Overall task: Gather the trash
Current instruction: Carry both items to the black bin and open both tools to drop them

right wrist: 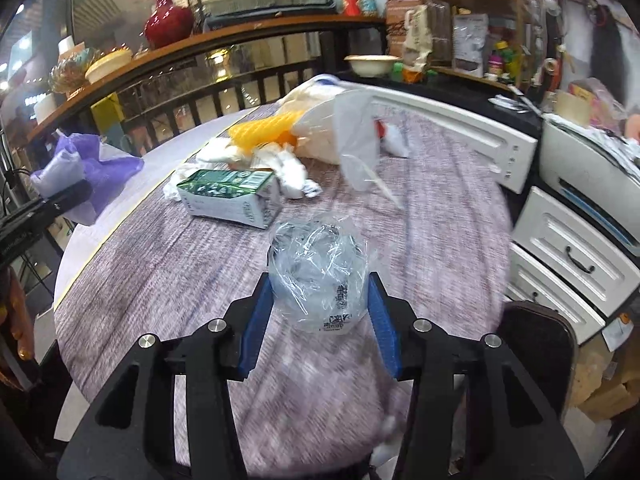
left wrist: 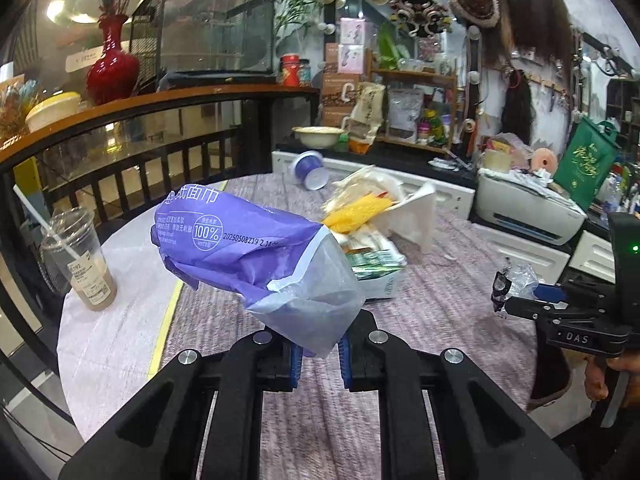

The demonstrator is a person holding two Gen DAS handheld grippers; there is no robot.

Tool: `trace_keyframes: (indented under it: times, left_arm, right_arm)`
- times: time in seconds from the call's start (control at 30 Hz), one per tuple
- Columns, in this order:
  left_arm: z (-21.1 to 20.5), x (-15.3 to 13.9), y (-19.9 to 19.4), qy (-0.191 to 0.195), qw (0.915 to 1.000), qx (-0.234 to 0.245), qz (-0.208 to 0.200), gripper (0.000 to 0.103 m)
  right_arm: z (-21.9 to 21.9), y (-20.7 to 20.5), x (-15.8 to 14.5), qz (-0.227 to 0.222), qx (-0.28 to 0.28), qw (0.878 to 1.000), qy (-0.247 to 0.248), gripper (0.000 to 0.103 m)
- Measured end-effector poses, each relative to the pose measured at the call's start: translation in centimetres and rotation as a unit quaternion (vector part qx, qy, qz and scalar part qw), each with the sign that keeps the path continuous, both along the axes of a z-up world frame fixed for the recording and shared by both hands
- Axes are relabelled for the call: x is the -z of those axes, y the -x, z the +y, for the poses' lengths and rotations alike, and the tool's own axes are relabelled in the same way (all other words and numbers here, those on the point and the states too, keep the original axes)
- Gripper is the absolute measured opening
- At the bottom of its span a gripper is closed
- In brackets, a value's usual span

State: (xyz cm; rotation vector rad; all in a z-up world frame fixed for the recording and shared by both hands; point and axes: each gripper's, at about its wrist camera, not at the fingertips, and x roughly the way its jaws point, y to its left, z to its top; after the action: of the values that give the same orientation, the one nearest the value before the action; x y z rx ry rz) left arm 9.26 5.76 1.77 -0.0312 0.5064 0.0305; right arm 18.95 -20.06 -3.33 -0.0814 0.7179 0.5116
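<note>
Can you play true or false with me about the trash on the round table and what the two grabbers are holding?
1. The left gripper holds a purple tissue wrapper. True.
2. The right gripper holds the green carton. False: it holds a crumpled clear plastic bag; the green carton lies on the table.
3. The iced coffee cup lies tipped over. False: it stands upright with a straw in it.
4. A yellow foam net lies in the pile behind the carton. True.
</note>
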Motion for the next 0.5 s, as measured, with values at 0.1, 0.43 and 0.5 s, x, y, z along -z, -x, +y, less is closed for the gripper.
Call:
trace_keyframes:
  times: [0.1, 0.43, 0.5]
  left_arm:
    - [-1.9, -0.8, 0.5, -0.001, 0.9995, 0.028, -0.012, 0.015]
    - [-9.6, -1.5, 0.2, 0.006, 0.9908, 0.133, -0.023, 0.014]
    - [-11.6, -1.3, -0.2, 0.003, 0.9877, 0.154, -0.024, 0.014]
  right_arm:
    - [-3.2, 0.8, -0.3, -0.007, 0.029, 1.0, -0.008, 0.048]
    - [-13.2, 1.7, 2.8, 0.021, 0.154, 0.988, -0.017, 0.048]
    - [-14.7, 1.7, 4.0, 0.03, 0.178, 0.983, -0.016, 0.048]
